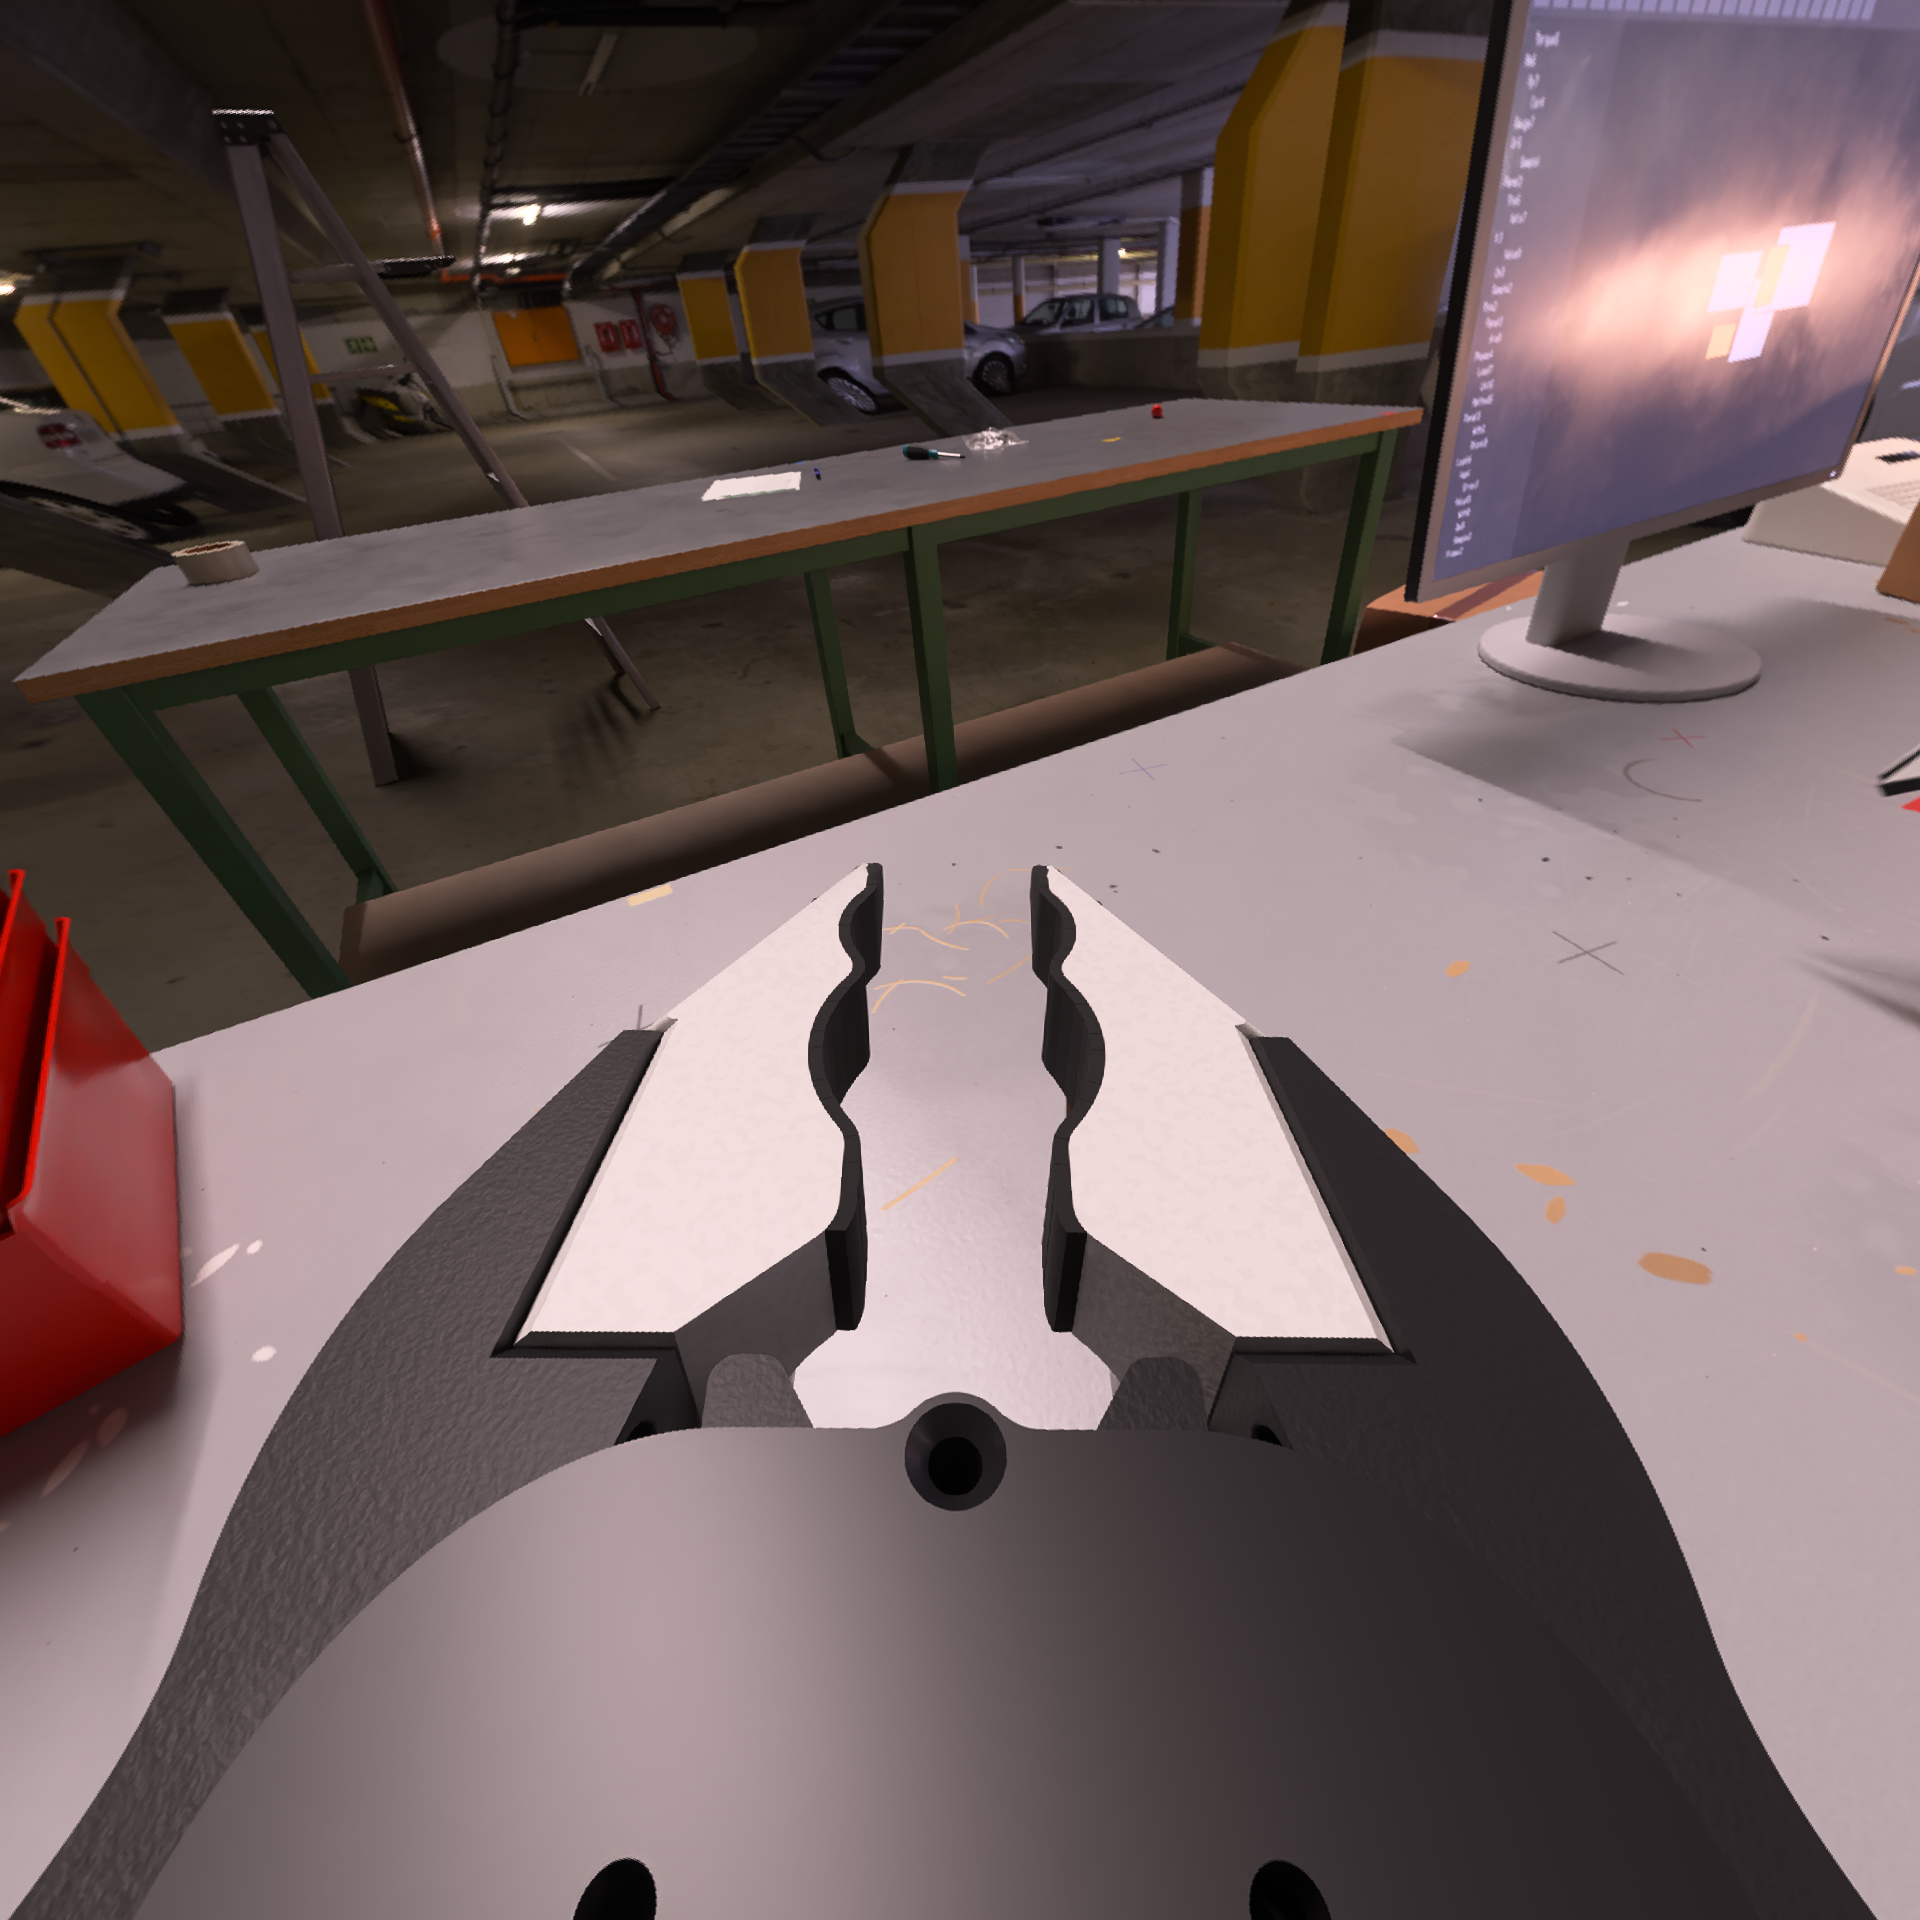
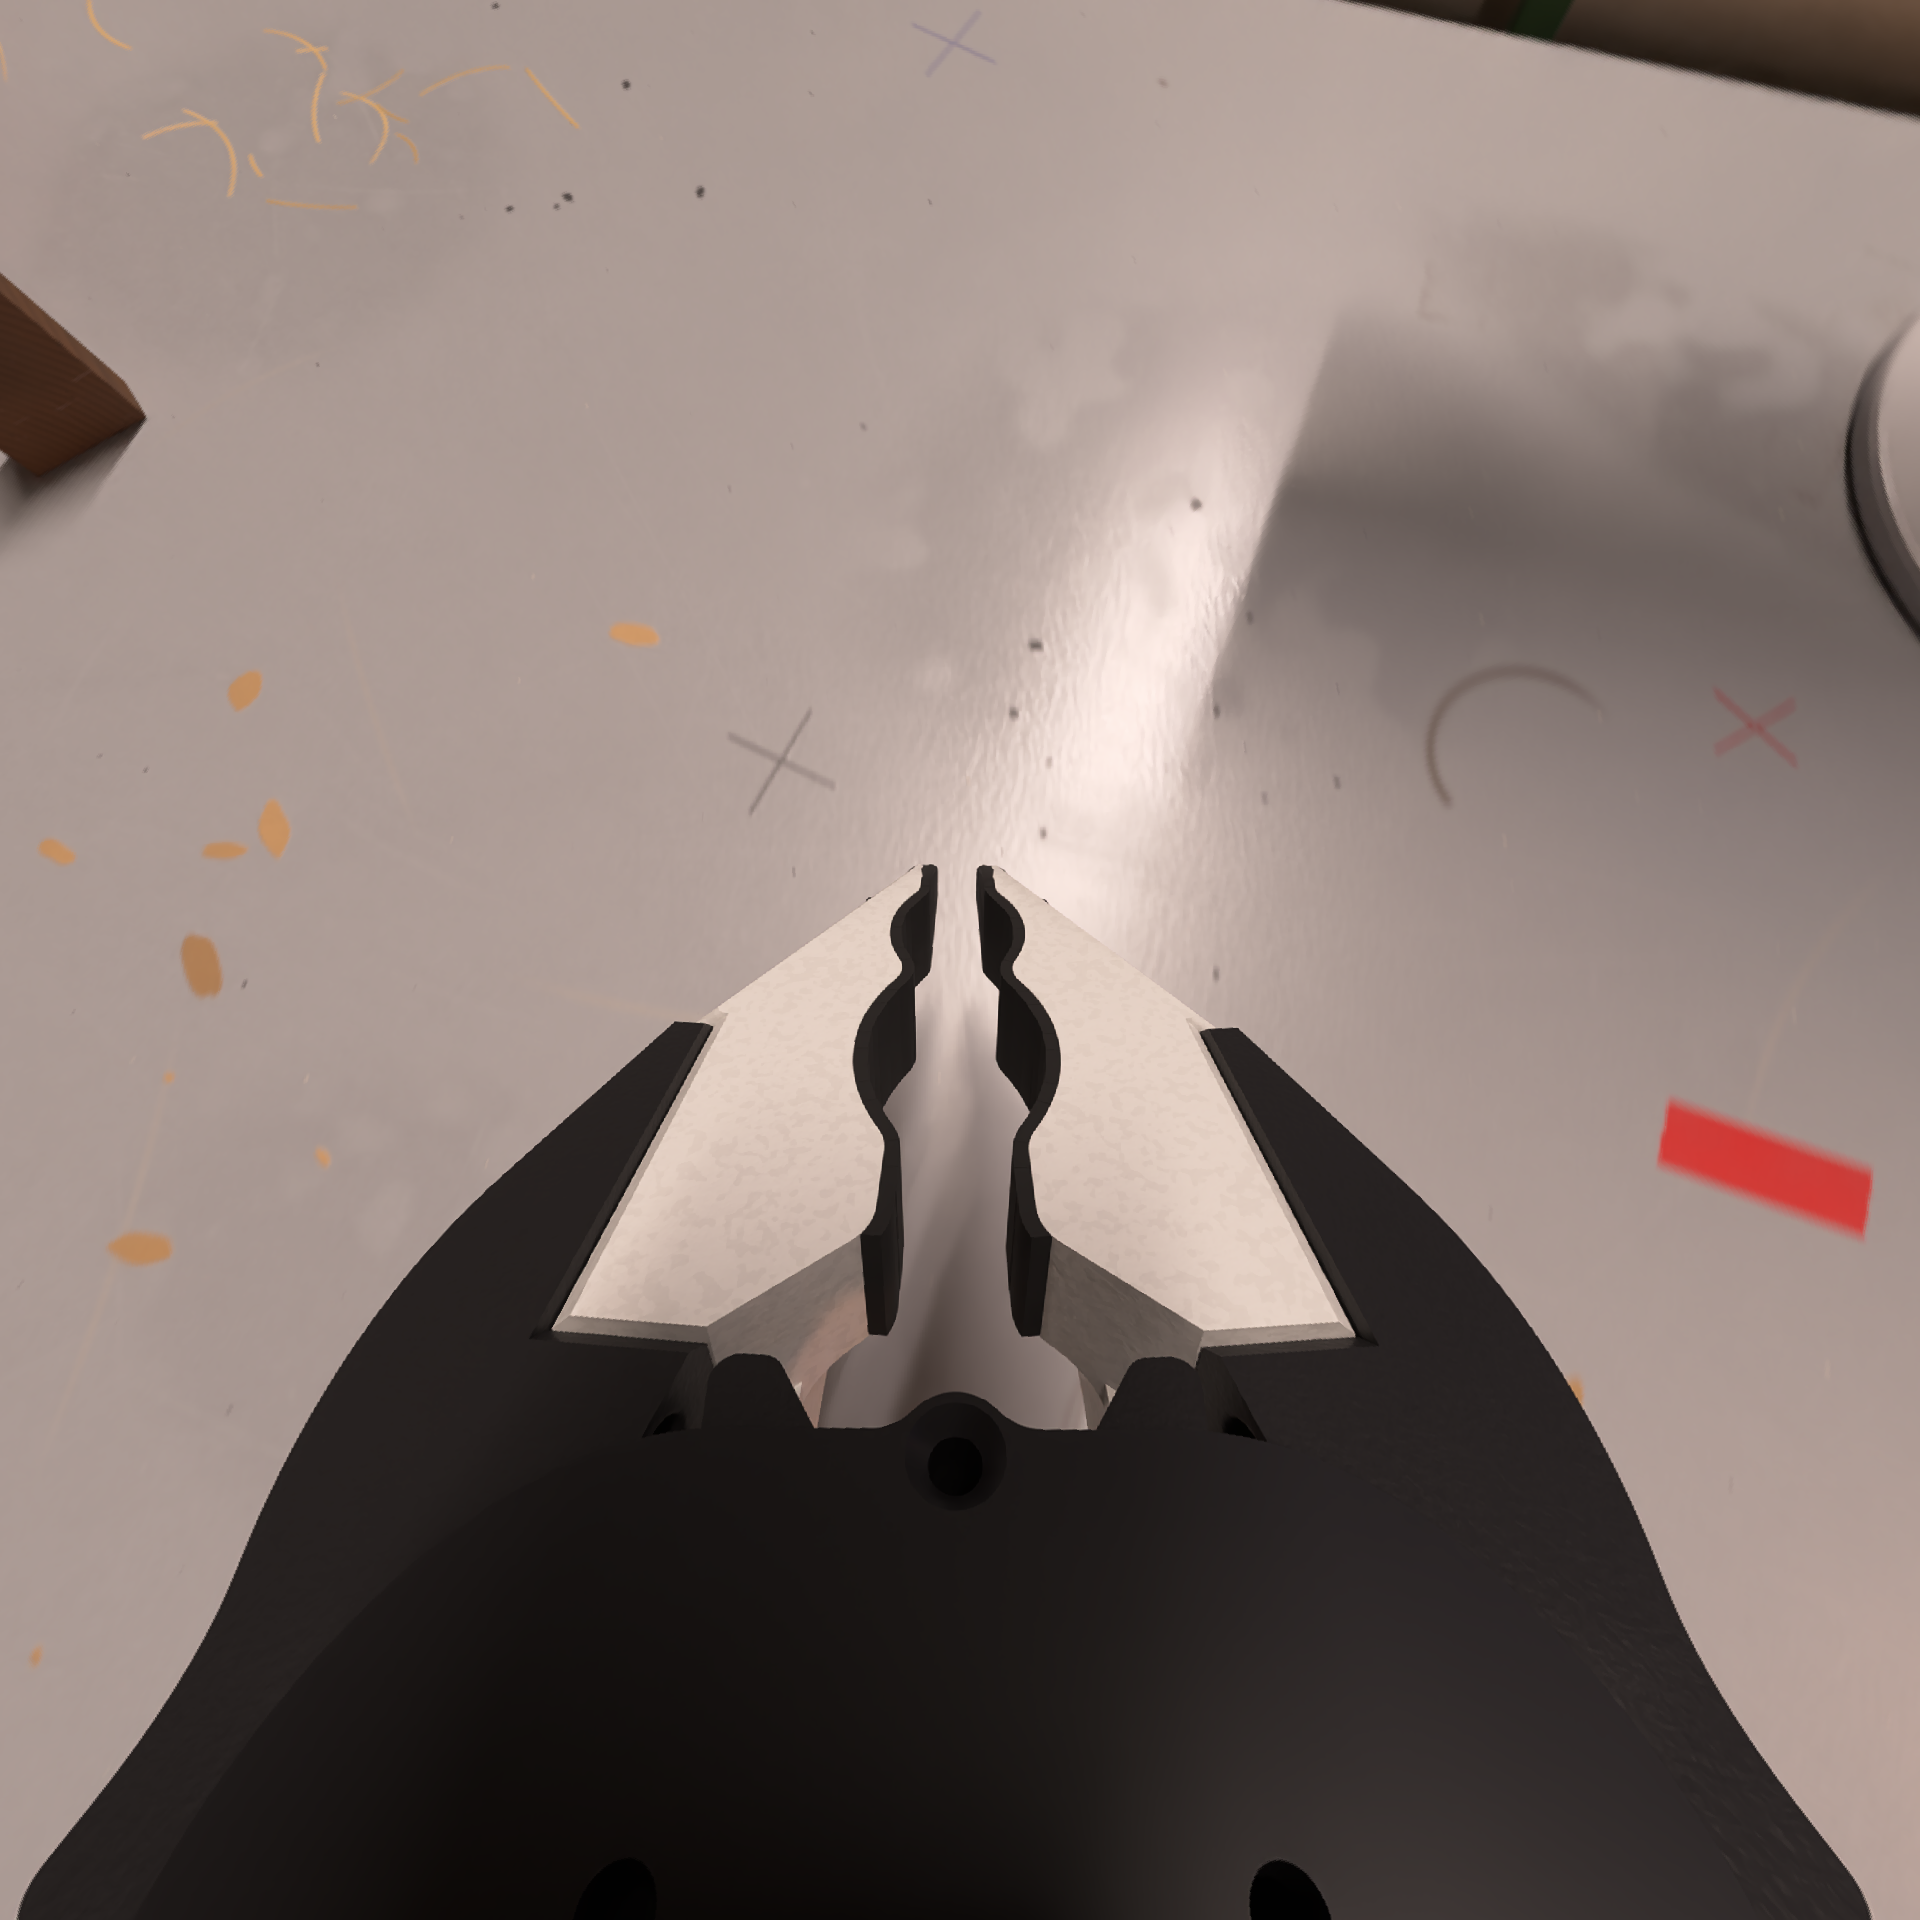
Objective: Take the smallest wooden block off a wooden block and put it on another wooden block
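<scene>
In the right wrist view only a corner of one brown wooden block (image 2: 57, 390) shows, at the far left edge on the grey table (image 2: 727, 416). I cannot tell its size, and no other block is in view. My right gripper (image 2: 956, 878) hovers over bare table, well to the right of that block. Its jaws are almost together with nothing between them. My left gripper (image 1: 956, 883) is open and empty, low over the table (image 1: 1351, 935) and pointing toward its far edge. No wooden block shows in the left wrist view.
A red bin (image 1: 73, 1174) stands at the left. A monitor (image 1: 1683, 291) on a round foot (image 1: 1621, 665) stands at the far right; the foot also shows in the right wrist view (image 2: 1896, 499). A red tape strip (image 2: 1766, 1179) lies on the table. A second workbench (image 1: 623, 561) stands beyond the table edge.
</scene>
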`<act>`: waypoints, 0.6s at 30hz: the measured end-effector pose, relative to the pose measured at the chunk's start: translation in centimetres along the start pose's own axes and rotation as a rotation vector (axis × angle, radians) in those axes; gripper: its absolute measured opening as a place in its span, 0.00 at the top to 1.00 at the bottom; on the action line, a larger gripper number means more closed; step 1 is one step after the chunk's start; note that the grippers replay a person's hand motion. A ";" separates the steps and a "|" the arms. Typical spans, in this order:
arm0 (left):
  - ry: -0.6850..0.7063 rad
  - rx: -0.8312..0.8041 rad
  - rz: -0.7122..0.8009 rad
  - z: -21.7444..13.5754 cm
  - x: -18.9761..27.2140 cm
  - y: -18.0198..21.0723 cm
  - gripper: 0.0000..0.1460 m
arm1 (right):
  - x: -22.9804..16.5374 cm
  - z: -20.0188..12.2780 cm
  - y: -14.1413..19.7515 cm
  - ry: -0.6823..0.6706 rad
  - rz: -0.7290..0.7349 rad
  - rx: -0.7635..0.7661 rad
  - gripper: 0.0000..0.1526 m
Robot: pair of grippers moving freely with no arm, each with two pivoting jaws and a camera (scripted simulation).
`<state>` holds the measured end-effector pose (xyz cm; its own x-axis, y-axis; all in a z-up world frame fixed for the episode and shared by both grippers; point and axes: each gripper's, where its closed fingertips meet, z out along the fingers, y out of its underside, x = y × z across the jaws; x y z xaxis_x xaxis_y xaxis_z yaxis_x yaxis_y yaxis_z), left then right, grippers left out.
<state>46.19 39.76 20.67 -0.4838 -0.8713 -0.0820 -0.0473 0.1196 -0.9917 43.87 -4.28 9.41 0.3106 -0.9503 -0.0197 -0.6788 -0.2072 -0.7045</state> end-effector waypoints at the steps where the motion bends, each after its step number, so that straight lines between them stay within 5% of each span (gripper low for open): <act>1: -0.005 0.005 -0.006 -0.2 -0.3 0.0 0.81 | -0.1 0.9 -0.9 -0.004 -0.018 -0.004 0.95; 6: -0.016 0.035 -0.059 -0.9 -1.4 -0.2 0.81 | 0.4 4.5 -5.0 0.061 -0.134 0.001 0.93; 9: -0.029 0.034 -0.085 -1.3 -2.2 0.0 0.80 | -2.4 2.6 -9.1 0.015 -0.176 0.174 0.82; 13: -0.065 0.029 -0.106 -1.9 -3.3 0.1 0.79 | -12.0 -1.7 -13.4 -0.210 -0.428 0.349 0.74; 18: -0.084 0.009 -0.117 -2.4 -3.9 0.5 0.77 | -25.8 -1.1 -12.1 -0.517 -0.968 0.245 0.68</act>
<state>45.94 44.41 20.79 -0.4004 -0.9159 0.0269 -0.0908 0.0104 -0.9958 43.30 22.47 19.24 0.9133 -0.1916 0.3594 0.1293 -0.7004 -0.7020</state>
